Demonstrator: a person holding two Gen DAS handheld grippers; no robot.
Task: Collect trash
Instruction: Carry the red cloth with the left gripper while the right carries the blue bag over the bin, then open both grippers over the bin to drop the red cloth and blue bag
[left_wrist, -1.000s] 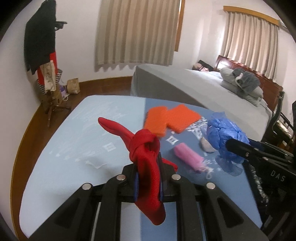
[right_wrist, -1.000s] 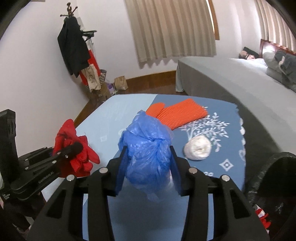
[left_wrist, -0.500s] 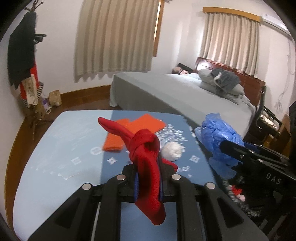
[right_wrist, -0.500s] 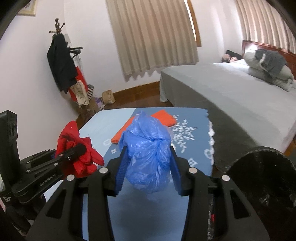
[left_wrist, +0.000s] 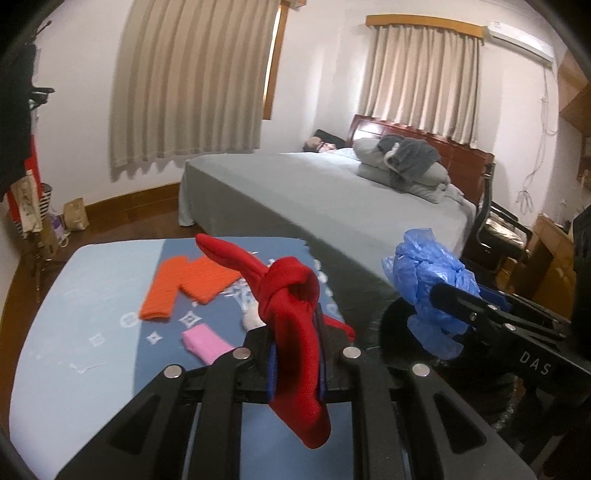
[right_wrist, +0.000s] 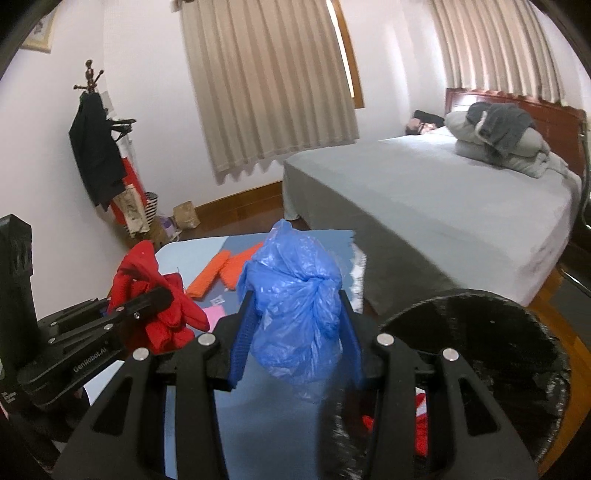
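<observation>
My left gripper (left_wrist: 295, 347) pinches the knotted red cloth (left_wrist: 295, 317) at frame centre; my right gripper (right_wrist: 295, 332) clamps the blue plastic bag (right_wrist: 295, 306). On the table (left_wrist: 85, 295) behind lie an orange cloth (left_wrist: 188, 284) and a pink roll (left_wrist: 205, 343) (a pale lump behind the red cloth is mostly hidden). The black bin (right_wrist: 480, 350) fills the right view's lower right, its rim cut off, red scraps inside. The bed (right_wrist: 424, 192) crowds the table's far edge.

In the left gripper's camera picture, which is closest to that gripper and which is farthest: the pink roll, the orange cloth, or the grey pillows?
1. Pink roll, on the table just left of the left gripper.
2. Orange cloth, farther up the table.
3. Grey pillows, on the bed's far end.
</observation>
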